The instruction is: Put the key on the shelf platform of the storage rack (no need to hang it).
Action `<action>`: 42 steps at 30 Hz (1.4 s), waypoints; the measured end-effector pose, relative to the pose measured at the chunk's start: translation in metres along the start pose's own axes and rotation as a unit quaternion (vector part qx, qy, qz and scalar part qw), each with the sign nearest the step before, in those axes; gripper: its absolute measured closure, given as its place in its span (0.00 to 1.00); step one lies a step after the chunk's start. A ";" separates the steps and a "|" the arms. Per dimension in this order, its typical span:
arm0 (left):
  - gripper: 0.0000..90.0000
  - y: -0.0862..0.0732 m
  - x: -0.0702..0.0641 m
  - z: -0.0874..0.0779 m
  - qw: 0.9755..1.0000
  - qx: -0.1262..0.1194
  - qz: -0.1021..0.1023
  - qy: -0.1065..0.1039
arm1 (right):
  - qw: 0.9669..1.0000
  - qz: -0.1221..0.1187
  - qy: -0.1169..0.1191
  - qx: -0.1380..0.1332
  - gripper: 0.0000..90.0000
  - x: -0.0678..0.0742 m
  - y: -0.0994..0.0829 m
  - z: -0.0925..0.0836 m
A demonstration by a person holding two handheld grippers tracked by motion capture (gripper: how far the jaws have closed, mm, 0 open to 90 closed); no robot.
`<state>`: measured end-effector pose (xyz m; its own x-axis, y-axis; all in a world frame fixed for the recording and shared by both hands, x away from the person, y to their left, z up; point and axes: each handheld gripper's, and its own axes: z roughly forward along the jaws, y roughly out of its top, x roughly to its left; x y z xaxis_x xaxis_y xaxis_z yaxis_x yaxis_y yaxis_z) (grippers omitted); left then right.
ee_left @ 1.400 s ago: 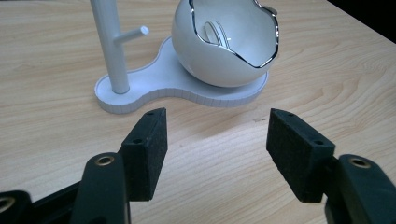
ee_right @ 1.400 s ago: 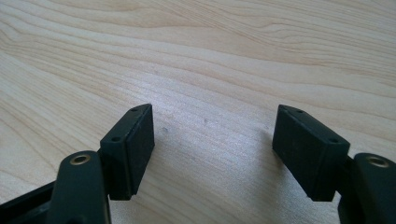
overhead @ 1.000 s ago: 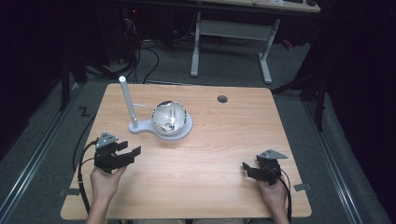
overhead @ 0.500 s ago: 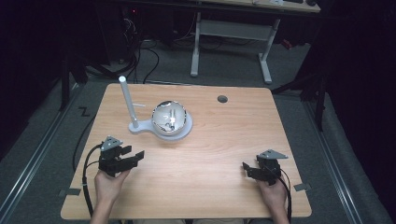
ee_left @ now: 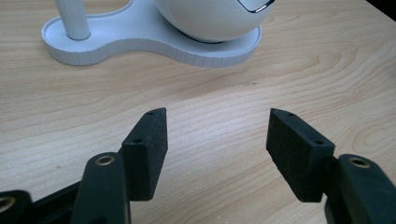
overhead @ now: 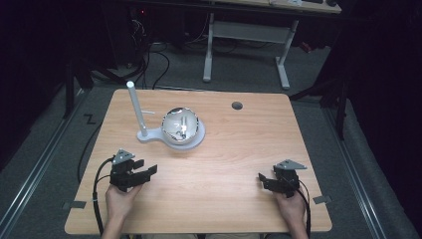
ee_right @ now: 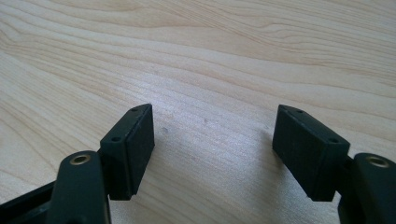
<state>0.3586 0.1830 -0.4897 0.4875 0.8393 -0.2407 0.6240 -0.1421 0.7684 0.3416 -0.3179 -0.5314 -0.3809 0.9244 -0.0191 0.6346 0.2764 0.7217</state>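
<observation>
Table [overhead: 239, 164] mostly bare wood; white stand [overhead: 171, 137] sits at back left, thin upright post [overhead: 135, 107] at one end, shiny round bowl [overhead: 180, 124] in the base's wide end. Left gripper [overhead: 145, 170] low at near left, jaws apart, nothing between them, aimed at the stand; in left gripper view the stand's base [ee_left: 140, 39] is near ahead, not touched. Right gripper [overhead: 264, 182] at near right, well apart from the stand, jaws apart too, bare wood [ee_right: 210, 126] between them. Progress: nothing gripped or touched, looks like the very start. Left to do: approach, grasp, all handling of bowl or stand.
</observation>
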 end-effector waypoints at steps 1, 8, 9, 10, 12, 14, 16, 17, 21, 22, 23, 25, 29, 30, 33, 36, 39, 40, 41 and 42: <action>0.43 -0.001 0.000 0.001 1.000 0.000 -0.002 -0.001 | 1.000 0.000 0.000 0.000 0.33 0.000 0.000 0.000; 0.43 -0.007 -0.005 0.010 1.000 0.015 0.006 0.000 | 1.000 0.000 0.000 0.000 0.33 0.000 0.000 0.000; 0.43 -0.007 -0.006 0.012 1.000 0.017 0.007 -0.001 | 1.000 0.000 0.000 0.000 0.33 0.000 0.000 0.000; 0.43 -0.008 -0.007 0.013 1.000 0.018 0.008 -0.001 | 1.000 0.000 0.000 0.000 0.33 0.000 0.000 0.000; 0.43 -0.009 -0.009 0.015 1.000 0.022 0.011 -0.001 | 1.000 0.000 0.000 0.000 0.33 0.000 0.000 0.000; 0.43 -0.010 -0.010 0.017 1.000 0.022 0.012 -0.001 | 1.000 0.000 0.000 0.000 0.33 0.000 0.000 0.000; 0.43 -0.012 -0.011 0.019 1.000 0.021 0.011 -0.001 | 1.000 0.000 0.000 0.000 0.33 0.000 0.000 0.000; 0.43 -0.013 -0.011 0.020 1.000 0.021 0.011 0.000 | 1.000 0.000 0.000 0.000 0.33 0.000 0.000 0.000; 0.43 -0.018 -0.015 0.027 1.000 0.026 0.015 0.007 | 1.000 0.000 0.000 0.000 0.33 0.000 0.000 0.000; 0.43 -0.019 -0.016 0.028 0.999 0.027 0.017 0.009 | 1.000 0.000 0.000 0.000 0.33 0.000 0.000 0.000; 0.43 -0.019 -0.017 0.030 0.999 0.028 0.019 0.010 | 1.000 0.000 0.000 0.000 0.33 0.000 0.000 0.000; 0.43 -0.020 -0.019 0.032 0.999 0.029 0.020 0.010 | 1.000 0.000 0.000 0.000 0.33 0.000 0.000 0.000; 0.43 -0.023 -0.021 0.037 0.999 0.028 0.019 0.015 | 1.000 0.000 -0.001 0.000 0.33 0.000 0.000 0.000; 0.43 -0.024 -0.022 0.038 0.999 0.028 0.020 0.018 | 1.000 0.000 -0.001 0.000 0.33 0.000 0.000 0.000; 0.43 -0.026 -0.025 0.042 0.999 0.031 0.023 0.025 | 1.000 0.000 -0.001 0.000 0.33 0.000 0.000 0.000; 0.43 -0.028 -0.026 0.045 0.999 0.033 0.028 0.033 | 1.000 0.000 -0.001 0.000 0.33 0.000 0.000 0.000; 0.43 -0.029 -0.028 0.048 0.998 0.033 0.035 0.040 | 1.000 0.001 -0.001 0.000 0.33 0.000 0.000 0.000; 0.43 -0.029 -0.029 0.048 0.998 0.033 0.036 0.043 | 1.000 0.001 -0.001 0.000 0.33 0.000 0.000 0.000; 0.43 -0.029 -0.030 0.048 0.998 0.033 0.038 0.045 | 1.000 0.000 -0.001 0.000 0.33 0.000 0.000 0.000; 0.43 -0.029 -0.030 0.049 0.997 0.033 0.041 0.047 | 1.000 0.000 -0.001 0.000 0.33 0.000 0.000 0.000</action>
<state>0.3558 0.1359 -0.5334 0.4811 0.8686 -0.1185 0.6240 -0.2444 0.7423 0.3415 -0.3180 -0.5314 -0.3797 0.9249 -0.0200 0.6349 0.2763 0.7215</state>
